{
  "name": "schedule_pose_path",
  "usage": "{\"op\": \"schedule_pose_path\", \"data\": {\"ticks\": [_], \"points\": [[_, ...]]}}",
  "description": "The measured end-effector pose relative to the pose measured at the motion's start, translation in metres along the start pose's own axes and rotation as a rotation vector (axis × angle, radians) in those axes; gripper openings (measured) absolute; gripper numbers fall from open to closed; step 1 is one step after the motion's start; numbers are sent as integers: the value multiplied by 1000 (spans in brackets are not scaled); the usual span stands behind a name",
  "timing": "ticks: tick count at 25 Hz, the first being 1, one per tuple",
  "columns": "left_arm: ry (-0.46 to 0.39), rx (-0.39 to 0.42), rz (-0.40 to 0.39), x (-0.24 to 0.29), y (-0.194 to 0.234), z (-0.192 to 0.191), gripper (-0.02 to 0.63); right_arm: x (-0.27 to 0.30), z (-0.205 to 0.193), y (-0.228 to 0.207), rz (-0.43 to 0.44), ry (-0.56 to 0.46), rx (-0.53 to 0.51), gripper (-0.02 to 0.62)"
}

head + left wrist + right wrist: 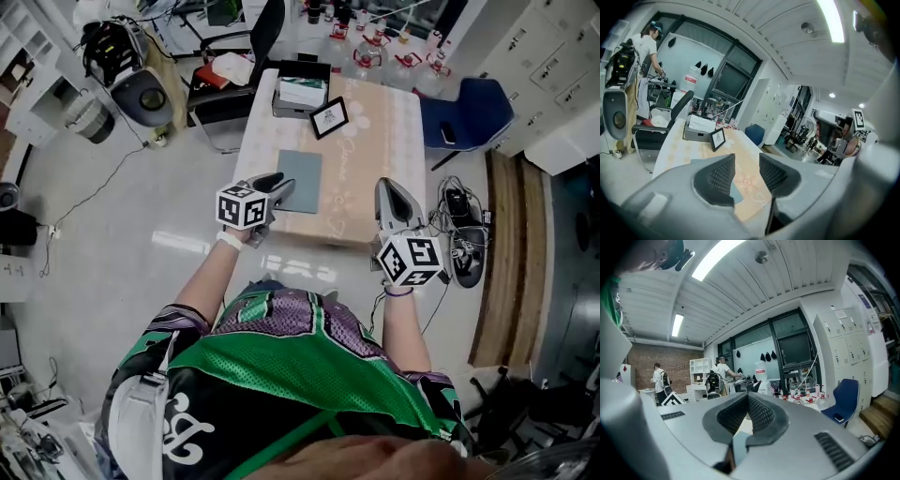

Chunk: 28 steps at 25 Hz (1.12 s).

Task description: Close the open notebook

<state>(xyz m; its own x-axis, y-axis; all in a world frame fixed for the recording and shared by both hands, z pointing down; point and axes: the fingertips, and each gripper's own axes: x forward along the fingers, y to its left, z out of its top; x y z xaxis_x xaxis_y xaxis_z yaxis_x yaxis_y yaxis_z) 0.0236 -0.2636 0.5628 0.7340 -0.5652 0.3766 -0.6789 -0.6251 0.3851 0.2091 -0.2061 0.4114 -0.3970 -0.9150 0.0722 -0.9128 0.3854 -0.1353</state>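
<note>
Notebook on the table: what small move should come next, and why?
Probably draw the left gripper back from the table. The grey notebook already lies flat showing one plain cover, so it looks closed; the left jaws stand apart with nothing between them, and the right gripper is shut and empty.

Pale glossy floor (141,216) lay left of the left claw (279,181), blue chair (469,112) stood beyond the right claw (387,187), black office chair (265,33) past the bench (380,131), wooden platform (497,262) further right, strip lights (717,256) glowed overhead, brick wall (661,355) behind.

A lab workshop: lockers (843,348), cabled equipment (112,47), water bottles (367,54), worktable (375,131).
</note>
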Motion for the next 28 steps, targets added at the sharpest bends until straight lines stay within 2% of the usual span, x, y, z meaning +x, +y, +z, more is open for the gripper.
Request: {"op": "schedule_pose_path", "data": {"ticks": [12,21,28], "points": [[-212,105,-28,-57,-45,86,164,10,36,-3,-1,-68,5,-2],[-291,181,73,-90,-32,119,160,12,49,-2,-18,-96,-3,-2],[-364,277,147,-121,-34,146,149,14,58,1,-25,-113,-15,-2]]}}
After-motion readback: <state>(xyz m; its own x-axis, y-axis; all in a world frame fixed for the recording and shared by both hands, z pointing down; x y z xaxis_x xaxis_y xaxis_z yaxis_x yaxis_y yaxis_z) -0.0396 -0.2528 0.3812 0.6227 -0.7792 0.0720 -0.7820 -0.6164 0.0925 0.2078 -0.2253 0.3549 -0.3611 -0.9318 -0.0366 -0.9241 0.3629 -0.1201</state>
